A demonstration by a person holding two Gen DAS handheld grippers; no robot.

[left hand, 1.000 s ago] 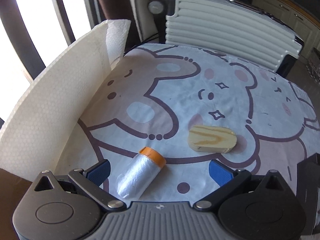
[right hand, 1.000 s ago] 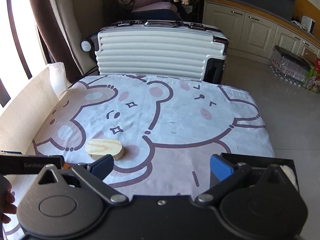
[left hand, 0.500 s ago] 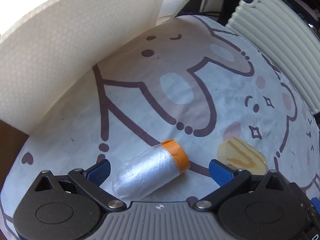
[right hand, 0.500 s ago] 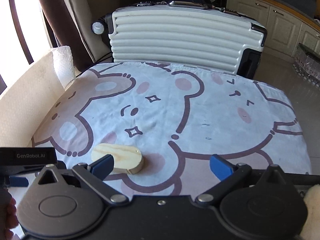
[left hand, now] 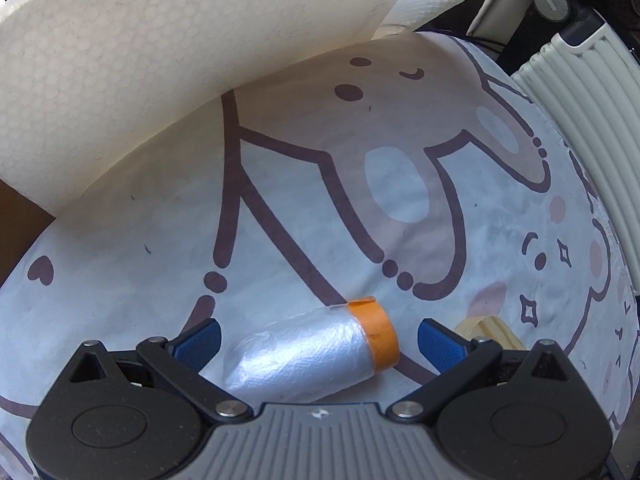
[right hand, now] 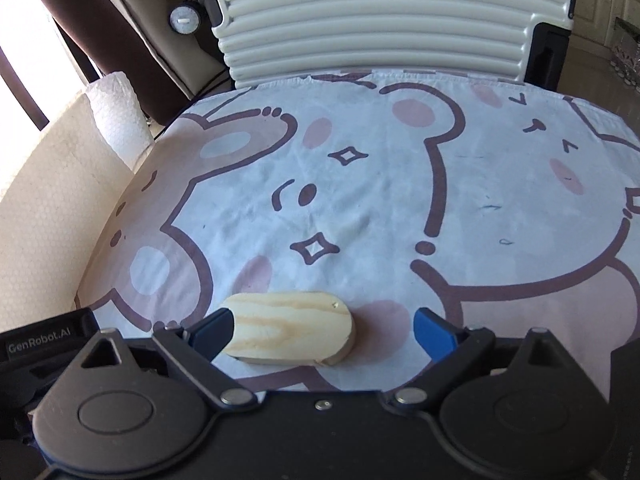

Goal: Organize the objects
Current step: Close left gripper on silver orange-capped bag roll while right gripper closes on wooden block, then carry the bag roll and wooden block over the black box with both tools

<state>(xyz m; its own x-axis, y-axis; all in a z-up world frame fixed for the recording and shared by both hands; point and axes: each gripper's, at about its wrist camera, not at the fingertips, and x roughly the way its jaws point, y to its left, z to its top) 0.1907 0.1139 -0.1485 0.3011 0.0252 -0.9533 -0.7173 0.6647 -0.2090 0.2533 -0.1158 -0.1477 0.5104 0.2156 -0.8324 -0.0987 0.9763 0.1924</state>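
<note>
1. Left gripper (left hand: 318, 338) has dropped closer to the cloth than a second ago and rolled; its blue pads are spread, the roll of plastic bags (left hand: 310, 354) lying between them untouched.
2. Right gripper (right hand: 322, 330) has also come lower and nearer the wooden block (right hand: 290, 332); its jaws are closing, the block between them, the left pad at the block's left end, the right pad well clear.
3. The roll is crinkly, silvery-clear film with an orange band at its far right end; the block is a pale, grained, flat oval.
4. Both lie near the front of the bear-print cloth (right hand: 400, 200); a ribbed white suitcase (right hand: 372, 20) stands at the far edge, embossed paper towel (left hand: 140, 80) on the left.
5. Both grippers point steeply down.
</note>
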